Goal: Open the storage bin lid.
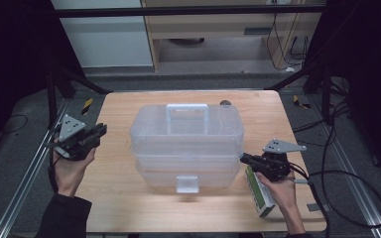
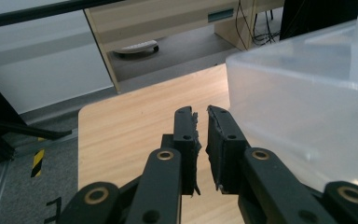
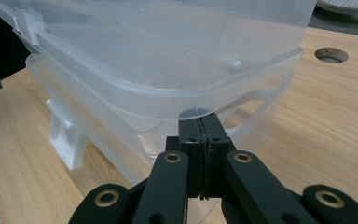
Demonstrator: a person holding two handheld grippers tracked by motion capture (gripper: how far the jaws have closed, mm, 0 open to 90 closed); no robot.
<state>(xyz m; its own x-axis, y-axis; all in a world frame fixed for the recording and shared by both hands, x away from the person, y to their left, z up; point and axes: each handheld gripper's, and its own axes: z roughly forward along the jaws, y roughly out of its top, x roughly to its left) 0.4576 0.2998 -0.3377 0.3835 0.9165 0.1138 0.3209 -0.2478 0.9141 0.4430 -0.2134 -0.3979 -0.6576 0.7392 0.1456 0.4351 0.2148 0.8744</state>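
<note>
A clear plastic storage box (image 1: 186, 134) with a white handle (image 1: 187, 111) on its lid and a front latch (image 1: 187, 184) stands in the middle of the wooden table (image 1: 119, 198). My left gripper (image 1: 100, 131) hovers to the left of the box, apart from it. In the left gripper view its jaws (image 2: 201, 114) stand a narrow gap apart with nothing between them, and the box (image 2: 303, 93) lies to their right. My right gripper (image 1: 243, 157) is shut, with its tips (image 3: 200, 122) right at the box's (image 3: 158, 60) near right corner under the lid rim.
A green and white carton (image 1: 258, 196) lies on the table under my right hand. A round cable hole (image 1: 225, 103) sits behind the box near the far edge. Cables trail off the table's right side. Bare wood shows left of and in front of the box.
</note>
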